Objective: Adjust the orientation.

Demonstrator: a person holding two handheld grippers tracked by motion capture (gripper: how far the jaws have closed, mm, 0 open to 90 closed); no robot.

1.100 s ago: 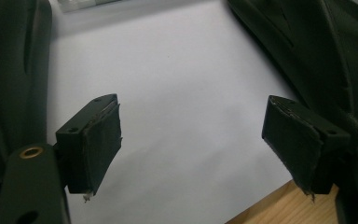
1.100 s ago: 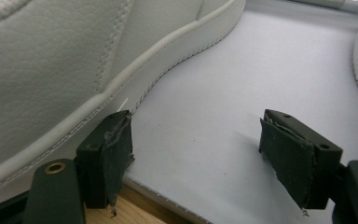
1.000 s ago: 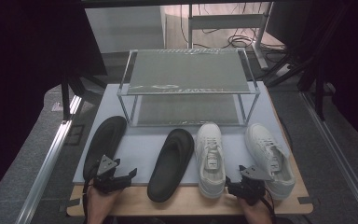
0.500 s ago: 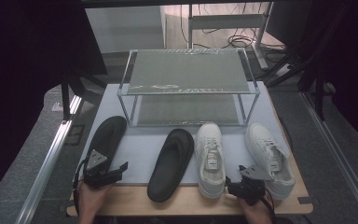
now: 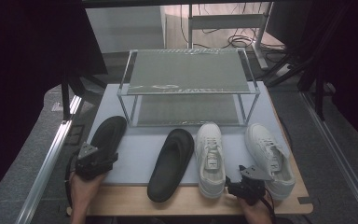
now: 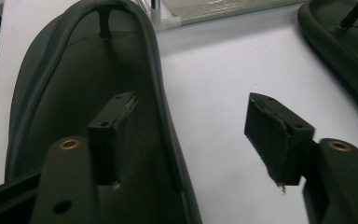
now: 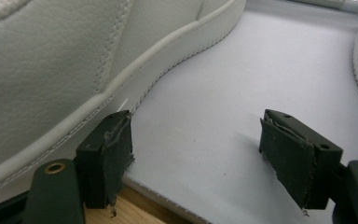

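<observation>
My left gripper (image 6: pixel 191 135), jaws just narrowing yet gripping nothing, straddles the right rim of the left black slipper (image 6: pixel 84 93) at the mat's near-left corner, which looks light, floppy rubber, so I'd pinch that stiffer raised edge.

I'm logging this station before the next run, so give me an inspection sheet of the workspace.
Surface: pale mat on a wooden table, bare between the shoes.
Job's things: left black slipper, its right edge between the left claw's jaws; second black slipper; two white sneakers; two-tier wire rack behind, both tiers bare.
Clutter: nothing seen.
Grippers: left claw open, jaws have just been closing, pads not yet pressing; right claw open beside a sneaker's sole.
Cables: a tangle on the floor beyond the rack.
Surroundings: dark curtains, metal frame rails.
</observation>
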